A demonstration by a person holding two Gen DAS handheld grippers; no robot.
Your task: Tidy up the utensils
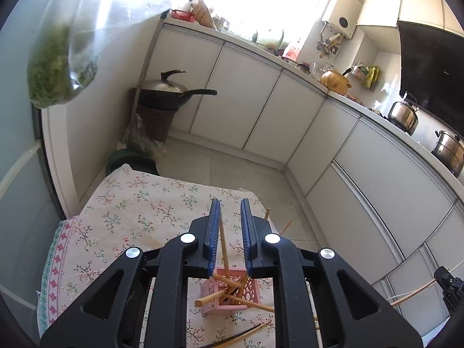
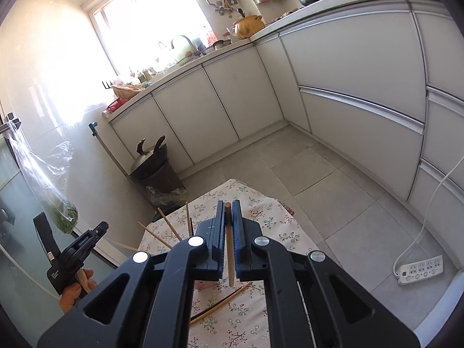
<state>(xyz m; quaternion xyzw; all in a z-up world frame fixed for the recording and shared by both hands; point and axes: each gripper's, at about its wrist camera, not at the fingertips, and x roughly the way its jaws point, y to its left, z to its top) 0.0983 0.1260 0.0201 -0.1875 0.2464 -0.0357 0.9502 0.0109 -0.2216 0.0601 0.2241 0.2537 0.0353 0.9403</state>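
A pink lattice holder point(image 1: 252, 293) stands on the floral-cloth table point(image 1: 130, 203) with several wooden chopsticks leaning in it. One upright chopstick point(image 1: 223, 246) rises between the blue pads of my left gripper point(image 1: 230, 203), resting against the left pad only; the jaws stand slightly apart. My right gripper point(image 2: 229, 203) is shut on another chopstick point(image 2: 230, 258), which hangs down between its pads over the table. Loose chopsticks point(image 2: 220, 304) lie on the cloth in front of the holder. A hand point(image 2: 72, 293) carries the left gripper at the left of the right wrist view.
White cabinets line the far and right sides. A lidded wok point(image 1: 168, 92) sits on a stand by the wall. A bag of greens point(image 1: 58, 66) hangs at the upper left. A power strip point(image 2: 420, 269) lies on the tiled floor to the right.
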